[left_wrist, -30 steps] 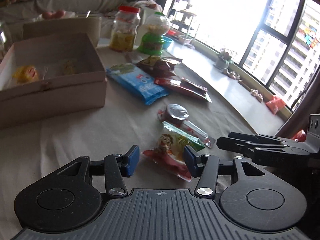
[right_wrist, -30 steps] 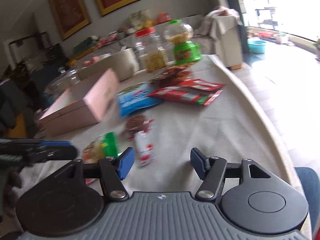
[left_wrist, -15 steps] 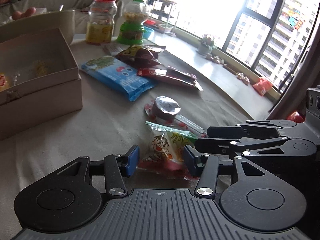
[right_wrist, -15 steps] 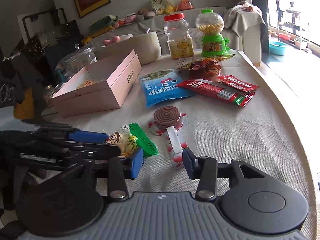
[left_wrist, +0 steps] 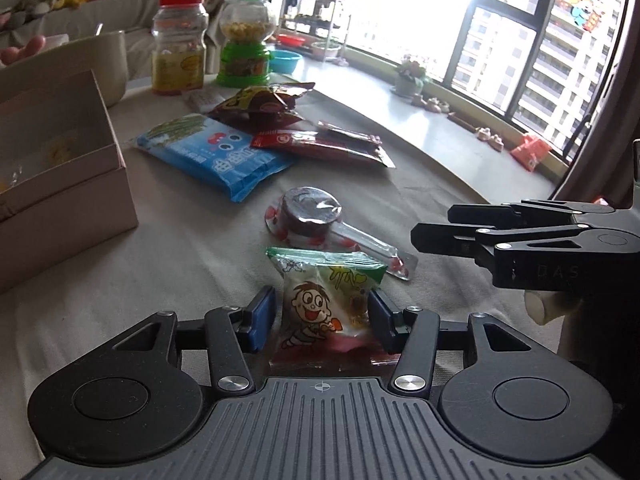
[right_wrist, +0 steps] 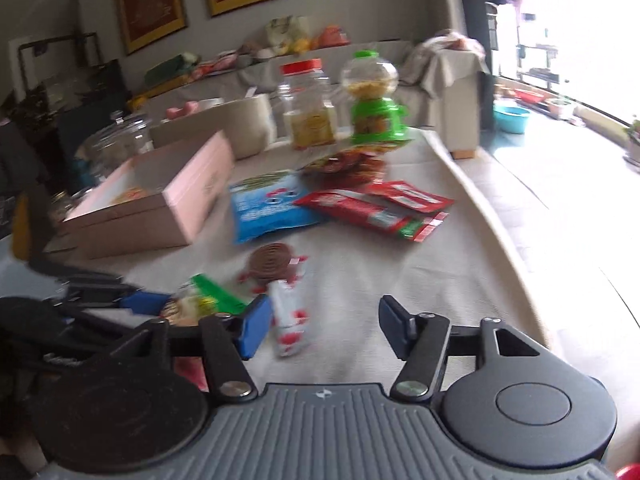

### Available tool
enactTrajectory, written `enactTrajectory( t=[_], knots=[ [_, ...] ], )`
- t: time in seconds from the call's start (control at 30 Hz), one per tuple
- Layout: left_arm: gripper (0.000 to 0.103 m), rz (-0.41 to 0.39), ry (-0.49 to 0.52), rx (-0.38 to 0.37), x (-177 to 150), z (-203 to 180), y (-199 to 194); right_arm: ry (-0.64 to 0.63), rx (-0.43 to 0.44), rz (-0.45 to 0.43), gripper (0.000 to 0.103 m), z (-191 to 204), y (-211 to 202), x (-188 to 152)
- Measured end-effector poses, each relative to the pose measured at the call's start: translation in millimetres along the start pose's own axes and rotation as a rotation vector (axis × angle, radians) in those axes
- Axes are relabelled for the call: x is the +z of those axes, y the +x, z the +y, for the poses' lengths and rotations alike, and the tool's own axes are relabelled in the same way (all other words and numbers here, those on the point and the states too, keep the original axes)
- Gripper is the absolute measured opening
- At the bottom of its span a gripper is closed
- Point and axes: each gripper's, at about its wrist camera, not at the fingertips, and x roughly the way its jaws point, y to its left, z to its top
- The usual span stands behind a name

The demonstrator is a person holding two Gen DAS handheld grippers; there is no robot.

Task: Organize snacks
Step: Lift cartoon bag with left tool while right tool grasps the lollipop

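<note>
Straddling the cartoon snack packet (left_wrist: 320, 312), the left gripper (left_wrist: 322, 316) has advanced from short of it; pads flank it, apparently unclenched (contact unclear). The right gripper (right_wrist: 320, 330) is reopening, empty. Pink box (left_wrist: 60, 200) waits far left.

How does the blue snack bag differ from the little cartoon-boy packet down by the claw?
The blue snack bag is flat, wide and mostly one colour; the cartoon-boy packet is small, puffy, with a green top and red bottom. The blue bag lies farther out, beside the pink box, untouched; the cartoon packet sits between the left claw fingers. Both are sealed and on the tablecloth.
</note>
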Motion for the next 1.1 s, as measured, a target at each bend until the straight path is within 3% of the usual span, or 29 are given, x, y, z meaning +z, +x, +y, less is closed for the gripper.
enactTrajectory(
  t=[0.17,0.43,0.57,0.7,0.87,1.03,1.07,1.1],
  knots=[
    [0.056,0.011,0.063,-0.014,-6,-12,-2,0.037,-0.013,0.03,0.068,-11,4,-11],
    [0.054,-0.003,0.116,0.022,-14,-26,-6,0.045,-0.014,0.011,0.068,-12,0,-16],
    [0.042,-0.021,0.039,-0.008,-22,-22,-15,0.013,-0.024,0.004,0.069,-5,-3,-11],
    [0.037,-0.028,-0.049,-0.039,-34,-17,-31,-0.085,0.01,-0.013,0.074,11,-2,0],
    [0.035,-0.057,-0.088,0.002,-51,-14,-59,-0.165,0.093,0.05,0.075,35,29,16],
    [0.034,-0.093,-0.164,0.071,-67,0,-92,-0.219,0.085,0.102,0.074,56,68,26],
    [0.034,-0.1,-0.175,0.08,-70,2,-97,-0.221,0.079,0.106,0.072,58,73,29],
    [0.034,-0.108,-0.186,0.091,-74,4,-104,-0.224,0.07,0.108,0.064,60,76,31]
  ],
)
